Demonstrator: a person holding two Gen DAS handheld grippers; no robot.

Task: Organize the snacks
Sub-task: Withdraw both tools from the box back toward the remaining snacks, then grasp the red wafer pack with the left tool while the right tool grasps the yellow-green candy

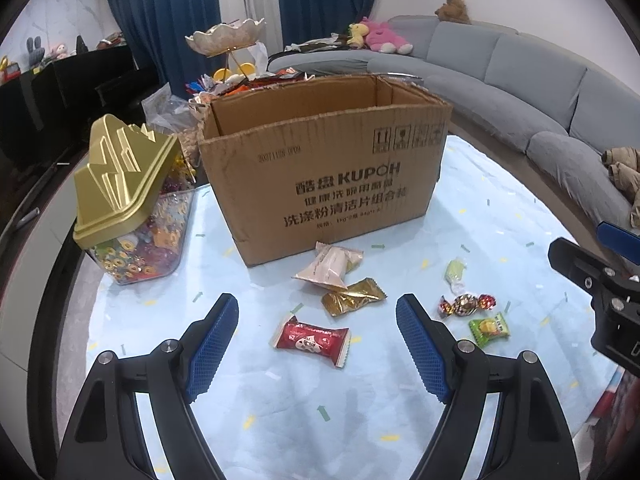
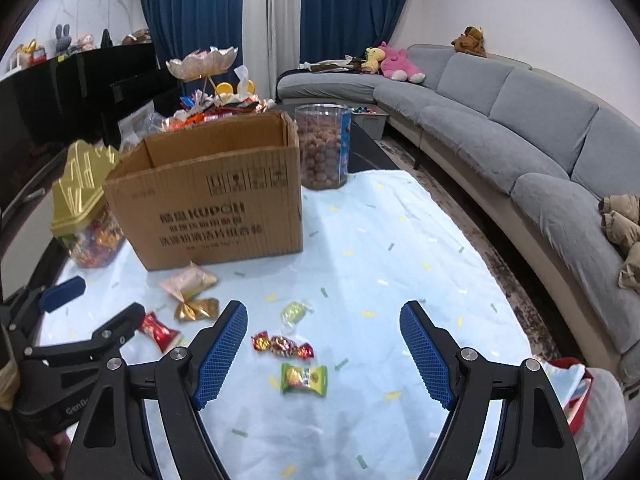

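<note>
- The left tool [image 1: 316, 320] stands wide open and holds nothing; the red candy [image 1: 311, 337] lies on the bench [image 1: 280, 400] between its blue fingers [image 1: 212, 344], not touching them.
- The right tool [image 2: 322, 326] is also wide open and empty; the green candy [image 2: 304, 378] and the round foil candy [image 2: 282, 345] lie between its fingers.
- The beige packet [image 1: 328, 266] and gold packet [image 1: 352, 298] lie just before the cardboard box [image 1: 320, 176].

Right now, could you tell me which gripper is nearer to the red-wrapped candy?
Left. The left gripper frames the red-wrapped candy between its open fingers, while the right gripper hovers further right, over the green candy.
</note>
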